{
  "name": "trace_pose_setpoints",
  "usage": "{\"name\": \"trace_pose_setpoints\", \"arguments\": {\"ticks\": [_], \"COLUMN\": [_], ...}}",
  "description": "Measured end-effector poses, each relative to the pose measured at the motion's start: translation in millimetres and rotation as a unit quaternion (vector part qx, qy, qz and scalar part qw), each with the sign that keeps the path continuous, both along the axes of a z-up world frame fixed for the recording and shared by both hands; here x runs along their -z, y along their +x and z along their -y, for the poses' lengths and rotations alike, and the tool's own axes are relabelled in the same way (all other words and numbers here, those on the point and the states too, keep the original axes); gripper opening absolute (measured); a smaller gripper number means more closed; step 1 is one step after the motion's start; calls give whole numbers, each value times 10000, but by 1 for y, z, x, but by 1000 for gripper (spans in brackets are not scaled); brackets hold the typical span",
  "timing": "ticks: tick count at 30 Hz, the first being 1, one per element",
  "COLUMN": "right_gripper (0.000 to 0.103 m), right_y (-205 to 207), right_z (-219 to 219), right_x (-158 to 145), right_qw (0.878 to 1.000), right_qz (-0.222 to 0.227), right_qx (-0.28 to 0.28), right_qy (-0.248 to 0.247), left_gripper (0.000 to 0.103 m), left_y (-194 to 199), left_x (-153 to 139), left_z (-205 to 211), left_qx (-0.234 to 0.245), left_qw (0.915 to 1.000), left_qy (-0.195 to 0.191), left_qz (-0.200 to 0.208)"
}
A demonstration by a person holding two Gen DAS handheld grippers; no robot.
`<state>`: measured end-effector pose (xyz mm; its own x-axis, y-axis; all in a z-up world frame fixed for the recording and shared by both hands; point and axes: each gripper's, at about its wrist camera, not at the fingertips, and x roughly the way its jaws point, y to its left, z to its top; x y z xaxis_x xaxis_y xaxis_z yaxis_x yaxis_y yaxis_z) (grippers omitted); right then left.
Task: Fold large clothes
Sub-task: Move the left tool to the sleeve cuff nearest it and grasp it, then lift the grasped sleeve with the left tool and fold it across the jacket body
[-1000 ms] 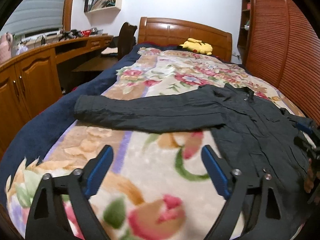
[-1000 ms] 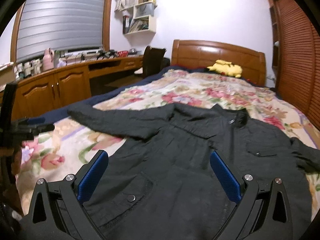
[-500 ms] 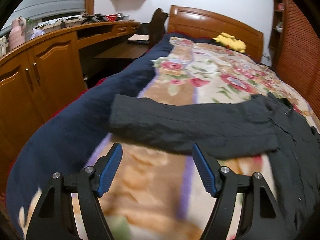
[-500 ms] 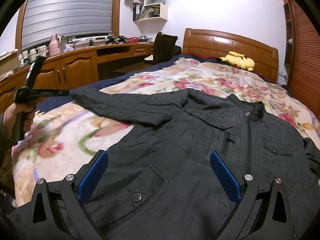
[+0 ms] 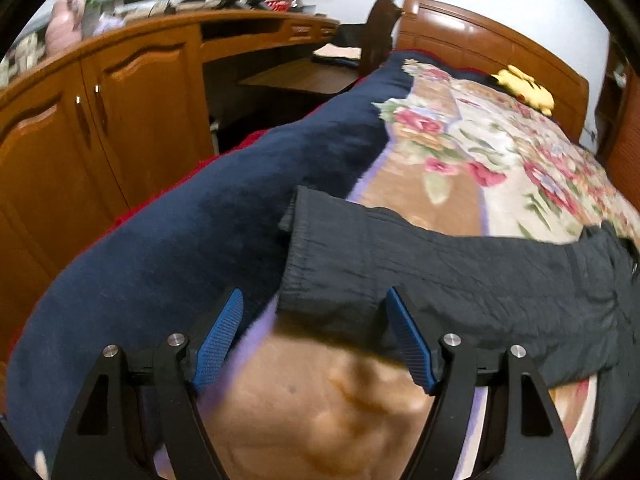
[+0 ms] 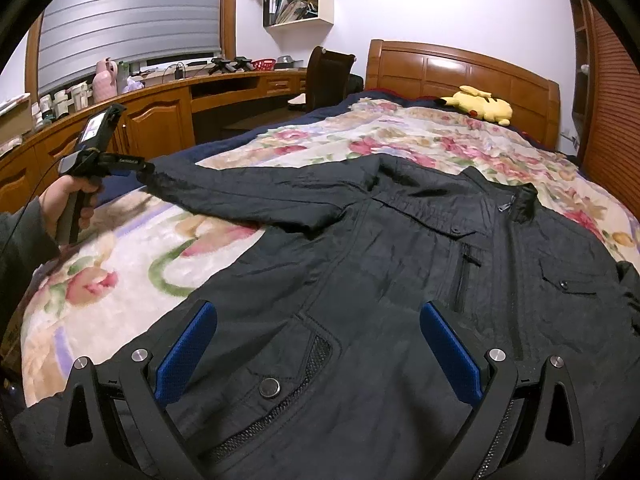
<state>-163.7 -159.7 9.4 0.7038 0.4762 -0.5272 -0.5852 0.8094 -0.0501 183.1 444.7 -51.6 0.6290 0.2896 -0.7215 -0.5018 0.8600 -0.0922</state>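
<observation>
One sleeve cuff before left claw

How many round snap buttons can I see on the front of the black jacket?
3. One on the lower pocket nearest the right gripper, one on the shoulder flap, one on the chest pocket. Folds of the jacket may hide others.

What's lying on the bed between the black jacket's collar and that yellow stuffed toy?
Only bare floral blanket lies between the jacket collar and the yellow plush toy; the right wrist view shows it.
</observation>
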Motion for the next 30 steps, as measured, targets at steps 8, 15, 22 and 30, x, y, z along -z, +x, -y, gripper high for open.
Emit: {"name": "trace_pose_setpoints", "arguments": {"ticks": [8, 15, 22, 30], "right_gripper": [101, 101, 101, 101], "right_y": [0, -2, -11, -21], "right_z": [-2, -4, 17, 69], "right_x": [1, 2, -12, -34], "right_qw": [10000, 9999, 9993, 9976], "right_qz": [6, 55, 61, 246], "right_qx": [-20, -26, -56, 124], "right_qy": [-56, -103, 355, 640], "left_gripper": [61, 22, 21, 20], "left_y": [9, 7, -16, -32], "left_x": [24, -9, -90, -139], "left_z": [-9, 36, 122, 216], "left_qx": [227, 798, 1202, 1901], "left_qw": [9972, 9966, 9902, 9751], "left_qy": [-708, -93, 546, 515], "left_qz": [-52, -156, 449, 1023]}}
